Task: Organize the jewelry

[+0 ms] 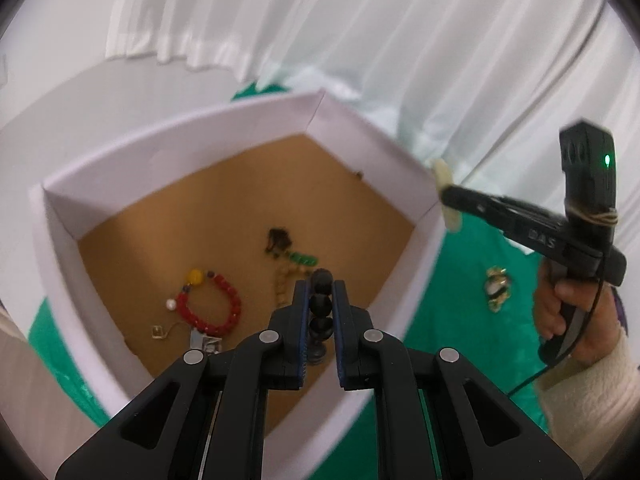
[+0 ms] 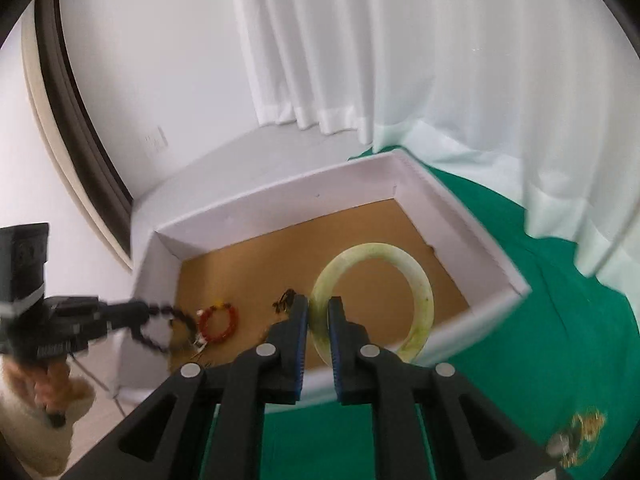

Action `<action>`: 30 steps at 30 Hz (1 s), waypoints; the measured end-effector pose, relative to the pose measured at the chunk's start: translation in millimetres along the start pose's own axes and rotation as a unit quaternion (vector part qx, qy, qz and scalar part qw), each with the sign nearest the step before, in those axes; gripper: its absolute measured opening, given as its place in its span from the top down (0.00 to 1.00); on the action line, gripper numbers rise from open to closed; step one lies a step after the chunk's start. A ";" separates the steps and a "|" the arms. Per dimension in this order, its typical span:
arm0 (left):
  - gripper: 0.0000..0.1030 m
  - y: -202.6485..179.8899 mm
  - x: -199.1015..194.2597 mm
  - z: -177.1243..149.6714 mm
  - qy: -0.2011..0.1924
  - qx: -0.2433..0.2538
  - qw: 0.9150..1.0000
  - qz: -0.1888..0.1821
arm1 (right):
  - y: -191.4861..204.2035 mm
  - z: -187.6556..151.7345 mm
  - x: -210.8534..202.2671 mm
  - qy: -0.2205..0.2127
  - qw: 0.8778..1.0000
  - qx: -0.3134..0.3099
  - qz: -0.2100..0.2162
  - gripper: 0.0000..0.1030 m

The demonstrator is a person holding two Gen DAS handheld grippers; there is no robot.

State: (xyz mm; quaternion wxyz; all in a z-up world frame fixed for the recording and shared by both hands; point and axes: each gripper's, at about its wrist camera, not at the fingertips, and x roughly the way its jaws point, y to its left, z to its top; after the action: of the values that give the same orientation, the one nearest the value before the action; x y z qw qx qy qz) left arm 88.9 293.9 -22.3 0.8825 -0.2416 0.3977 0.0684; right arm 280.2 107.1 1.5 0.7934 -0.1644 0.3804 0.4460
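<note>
My left gripper [image 1: 321, 294] is shut on a black bead bracelet [image 1: 322, 304] and holds it above the white box [image 1: 372, 136] with a brown floor. It also shows in the right wrist view [image 2: 150, 314] with the bracelet [image 2: 168, 330] dangling. My right gripper [image 2: 319, 312] is shut on a pale green bangle [image 2: 420, 280] over the box's [image 2: 280, 204] near wall; it shows at the box's right rim in the left wrist view [image 1: 448, 196]. In the box lie a red bead bracelet [image 1: 224, 304], a green and tan bead piece [image 1: 296, 264] and a dark item [image 1: 279, 238].
A gold and white jewelry piece [image 1: 497, 288] lies on the green cloth [image 1: 460, 300] right of the box, also in the right wrist view [image 2: 580, 438]. White curtains [image 2: 440, 60] hang behind. A small charm on a chain [image 1: 159, 331] lies in the box.
</note>
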 end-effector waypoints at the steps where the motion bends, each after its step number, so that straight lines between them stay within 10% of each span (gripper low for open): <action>1: 0.91 2.7 7.6 1.0 0.006 0.000 1.000 0.005 | 7.7 -1.0 14.7 0.008 1.000 -0.006 -0.007 0.90; 8: 0.88 8.3 31.8 -3.2 0.026 0.021 0.997 0.065 | 25.8 -3.8 86.7 0.058 0.997 -0.027 -0.052 0.86; 12: 0.42 19.8 24.9 -6.9 0.014 -0.003 0.996 0.085 | 30.4 -5.0 88.1 0.058 0.997 -0.006 -0.046 0.50; 20: 0.33 6.1 -16.0 -22.6 -0.039 -0.006 0.995 0.092 | 30.7 -31.0 18.2 -0.014 0.997 0.002 -0.070 0.26; 30: 0.22 -86.4 -46.0 -57.4 -0.065 0.063 0.996 0.010 | -17.2 -170.7 -69.6 -0.014 0.985 0.064 -0.160 0.25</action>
State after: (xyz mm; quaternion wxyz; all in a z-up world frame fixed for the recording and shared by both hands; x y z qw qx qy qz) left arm 46.6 194.1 11.1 0.9192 -0.1762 0.3456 0.0678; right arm 194.8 -45.3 -59.7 0.8685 -0.1659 0.3655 0.2908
